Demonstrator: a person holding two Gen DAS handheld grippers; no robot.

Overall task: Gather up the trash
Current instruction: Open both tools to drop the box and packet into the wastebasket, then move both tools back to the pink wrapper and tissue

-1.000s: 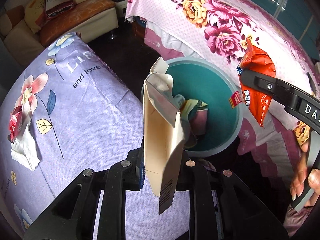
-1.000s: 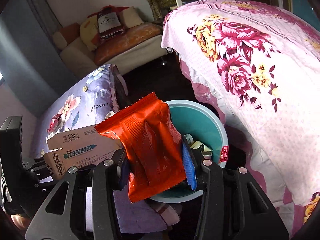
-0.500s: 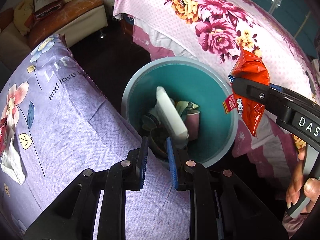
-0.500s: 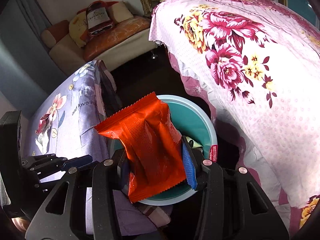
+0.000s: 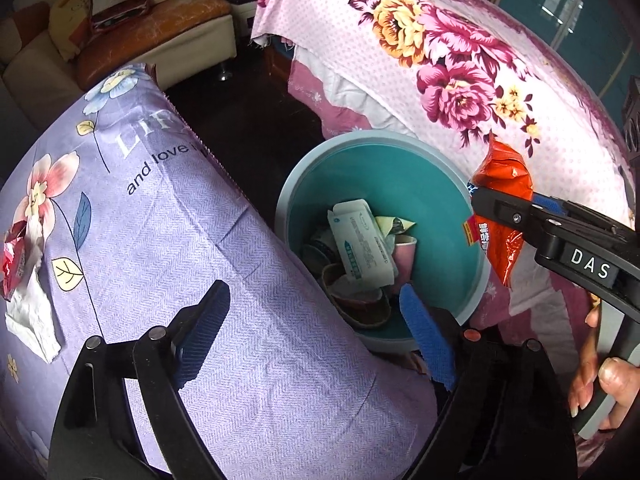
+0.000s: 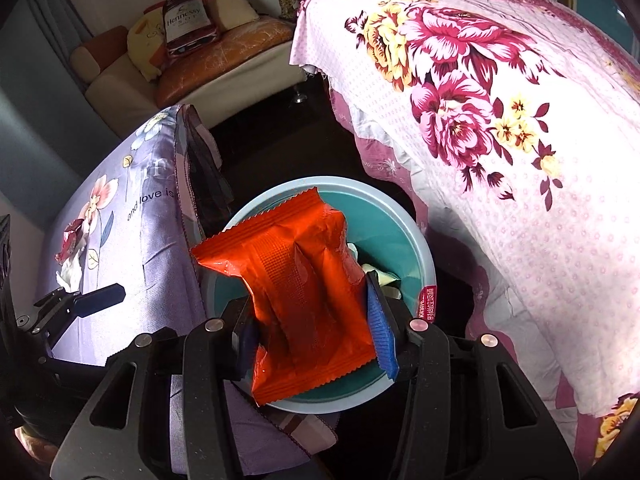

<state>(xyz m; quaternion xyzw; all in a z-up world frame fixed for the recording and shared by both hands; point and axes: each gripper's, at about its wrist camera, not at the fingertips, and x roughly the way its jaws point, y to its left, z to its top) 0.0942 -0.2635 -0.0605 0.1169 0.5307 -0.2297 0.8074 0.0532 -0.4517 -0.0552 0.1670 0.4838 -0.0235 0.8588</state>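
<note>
A teal trash bin (image 5: 436, 184) stands on the dark floor between two covered tables; it also shows in the right wrist view (image 6: 404, 232). Inside lie a white carton (image 5: 362, 248), a pink cup (image 5: 404, 252) and other trash. My left gripper (image 5: 316, 328) is open and empty, at the purple table's edge just left of the bin. My right gripper (image 6: 310, 320) is shut on an orange snack wrapper (image 6: 296, 280) and holds it over the bin's near rim; the wrapper shows in the left wrist view (image 5: 502, 176) too.
On the purple floral cloth (image 5: 160, 240), a crumpled white tissue (image 5: 30, 308) and a red wrapper (image 5: 12, 256) lie at the far left. A pink floral cloth (image 5: 460, 80) covers the table on the right. A sofa (image 5: 120, 36) stands at the back.
My left gripper opened and let the white carton drop into the bin, then spread wide. My right gripper carried the orange wrapper closer over the bin.
</note>
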